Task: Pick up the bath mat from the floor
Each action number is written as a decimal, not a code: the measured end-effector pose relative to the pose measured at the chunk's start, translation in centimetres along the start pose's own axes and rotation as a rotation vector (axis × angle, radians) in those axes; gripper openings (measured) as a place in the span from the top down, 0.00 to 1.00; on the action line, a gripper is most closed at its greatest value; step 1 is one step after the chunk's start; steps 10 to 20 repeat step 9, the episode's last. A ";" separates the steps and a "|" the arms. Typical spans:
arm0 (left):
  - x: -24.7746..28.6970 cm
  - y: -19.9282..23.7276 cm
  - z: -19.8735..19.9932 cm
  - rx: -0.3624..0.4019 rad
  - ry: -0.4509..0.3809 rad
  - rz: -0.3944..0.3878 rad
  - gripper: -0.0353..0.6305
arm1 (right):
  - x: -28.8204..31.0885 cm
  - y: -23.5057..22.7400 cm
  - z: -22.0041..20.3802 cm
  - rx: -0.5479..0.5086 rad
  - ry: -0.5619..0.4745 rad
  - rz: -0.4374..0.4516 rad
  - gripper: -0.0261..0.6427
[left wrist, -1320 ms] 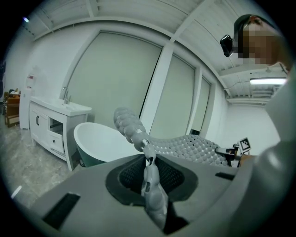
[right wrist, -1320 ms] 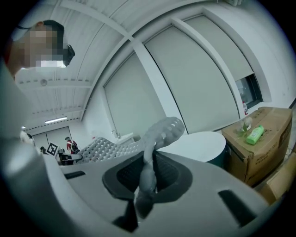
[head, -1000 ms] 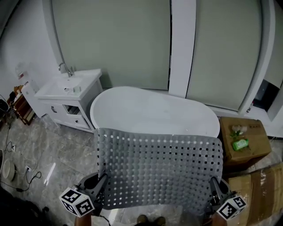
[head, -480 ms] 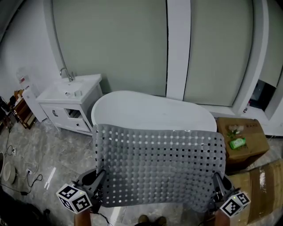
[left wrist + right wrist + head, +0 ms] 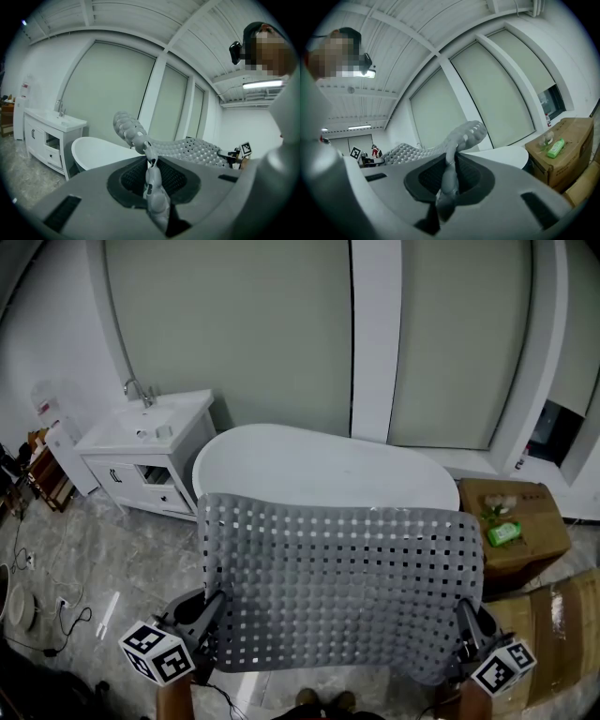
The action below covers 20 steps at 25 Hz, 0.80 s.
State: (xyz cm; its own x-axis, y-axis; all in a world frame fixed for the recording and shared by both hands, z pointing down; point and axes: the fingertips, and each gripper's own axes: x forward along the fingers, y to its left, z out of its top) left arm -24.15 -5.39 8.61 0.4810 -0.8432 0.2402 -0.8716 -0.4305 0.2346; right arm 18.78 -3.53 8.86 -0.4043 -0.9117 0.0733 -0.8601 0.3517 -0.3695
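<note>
Now bath mat (image 5: pixel 342 587) up off floor (image 5: pixel 122 559), spread wide. Jaws of left gripper (image 5: pixel 217 604) pinch left corner; jaws of right gripper (image 5: pixel 461 617) pinch right corner.

Bath mat (image 5: pixel 342 589): grey, perforated with square holes, bumpy surface.
Pose: spread flat, raised off the floor, both near corners pinched.

Bathtub (image 5: pixel 319 465) just beyond bath mat (image 5: pixel 342 587)

The bath mat (image 5: pixel 342 592) hides the near rim of the bathtub (image 5: pixel 319 470); the lower cardboard box (image 5: pixel 560 641) runs off the picture's right edge.
</note>
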 end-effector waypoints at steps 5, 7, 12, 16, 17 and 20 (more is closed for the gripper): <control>0.4 0.1 -0.5 -0.004 0.000 -0.013 0.86 | 0.1 0.0 0.1 -0.004 0.005 -0.002 0.90; 0.6 0.0 -0.5 -0.003 -0.004 -0.021 0.86 | 0.1 -0.2 0.3 -0.005 0.007 -0.004 0.90; 0.7 -0.3 -0.2 0.001 0.002 -0.019 0.86 | 0.0 -0.3 0.4 -0.004 0.010 -0.008 0.90; 0.7 -0.3 -0.2 0.001 0.002 -0.019 0.86 | 0.0 -0.3 0.4 -0.004 0.010 -0.008 0.90; 0.7 -0.3 -0.2 0.001 0.002 -0.019 0.86 | 0.0 -0.3 0.4 -0.004 0.010 -0.008 0.90; 0.7 -0.3 -0.2 0.001 0.002 -0.019 0.86 | 0.0 -0.3 0.4 -0.004 0.010 -0.008 0.90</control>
